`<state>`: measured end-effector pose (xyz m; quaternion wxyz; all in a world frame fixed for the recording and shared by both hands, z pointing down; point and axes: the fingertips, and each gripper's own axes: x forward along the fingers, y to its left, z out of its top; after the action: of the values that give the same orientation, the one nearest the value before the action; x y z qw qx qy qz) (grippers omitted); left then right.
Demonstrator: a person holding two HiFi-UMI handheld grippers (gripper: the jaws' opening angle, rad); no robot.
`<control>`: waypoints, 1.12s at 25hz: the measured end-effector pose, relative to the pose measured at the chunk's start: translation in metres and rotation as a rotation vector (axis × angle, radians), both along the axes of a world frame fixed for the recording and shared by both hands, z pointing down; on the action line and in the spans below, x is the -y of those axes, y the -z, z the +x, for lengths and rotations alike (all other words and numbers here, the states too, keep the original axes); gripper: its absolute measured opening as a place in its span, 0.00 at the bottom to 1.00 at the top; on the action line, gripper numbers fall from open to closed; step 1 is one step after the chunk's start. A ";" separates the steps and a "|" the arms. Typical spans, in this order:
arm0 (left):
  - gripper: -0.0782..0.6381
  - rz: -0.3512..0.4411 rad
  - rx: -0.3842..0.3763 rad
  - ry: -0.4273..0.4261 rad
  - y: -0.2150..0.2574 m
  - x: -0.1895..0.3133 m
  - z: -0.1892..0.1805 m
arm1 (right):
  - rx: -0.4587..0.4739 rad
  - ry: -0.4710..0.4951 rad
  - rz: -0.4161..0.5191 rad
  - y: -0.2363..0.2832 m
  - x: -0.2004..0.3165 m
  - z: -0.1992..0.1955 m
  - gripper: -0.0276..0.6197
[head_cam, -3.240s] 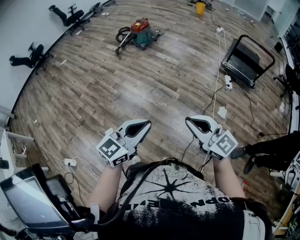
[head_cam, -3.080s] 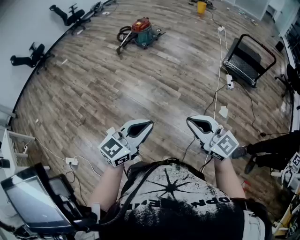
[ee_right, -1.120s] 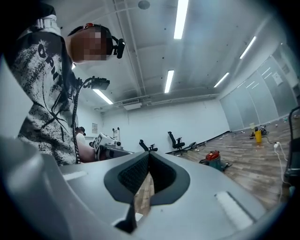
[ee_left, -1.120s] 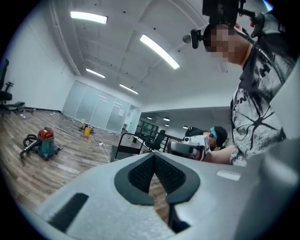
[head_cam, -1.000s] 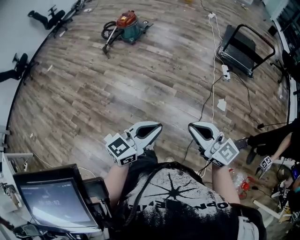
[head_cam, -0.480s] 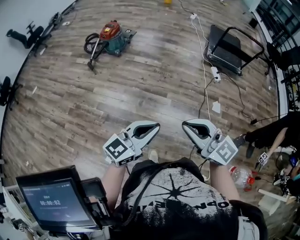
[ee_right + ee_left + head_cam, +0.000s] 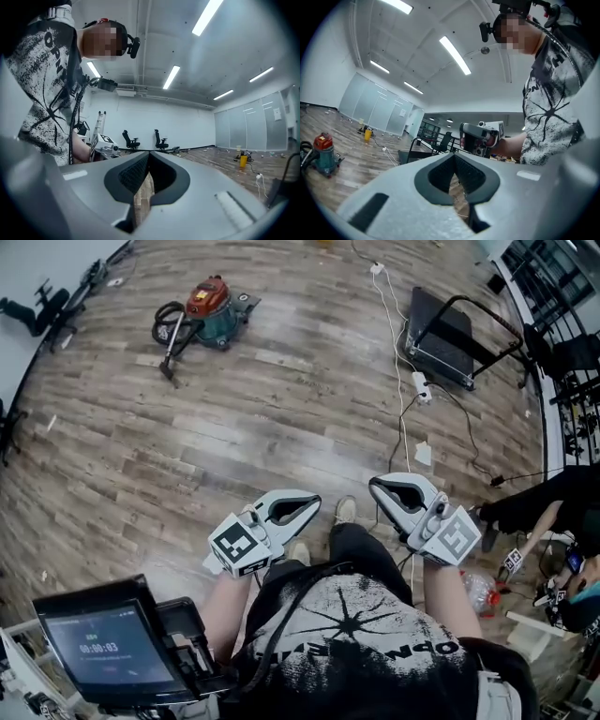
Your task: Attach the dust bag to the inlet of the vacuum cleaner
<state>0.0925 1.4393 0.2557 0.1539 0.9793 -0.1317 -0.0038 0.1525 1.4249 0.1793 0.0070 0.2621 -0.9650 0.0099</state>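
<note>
Close before me, the left gripper and the right gripper both have their jaws together, with nothing between them. Far off at 11 o'clock the vacuum stands on the floor. Since a second ago it has slid left in the head view and my shoe has stepped forward. I judge I am only approaching. No dust bag shows.

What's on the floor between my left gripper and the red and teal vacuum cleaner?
Nothing: the head view shows only bare wood-plank floor between the left gripper and the red-and-teal vacuum cleaner.
</note>
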 end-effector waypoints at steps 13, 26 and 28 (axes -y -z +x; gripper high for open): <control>0.11 -0.007 0.039 0.061 -0.002 0.116 0.055 | 0.053 -0.017 0.024 -0.012 0.124 0.072 0.05; 0.11 0.051 0.056 0.085 0.049 0.246 0.148 | 0.076 -0.022 0.108 0.011 0.229 0.160 0.05; 0.11 0.083 0.094 0.076 0.043 0.270 0.179 | 0.089 -0.045 0.092 -0.003 0.251 0.193 0.05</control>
<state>0.2712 1.1691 0.2124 0.1066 0.9781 -0.1758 0.0310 0.3457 1.1734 0.1819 -0.0482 0.2830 -0.9576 -0.0228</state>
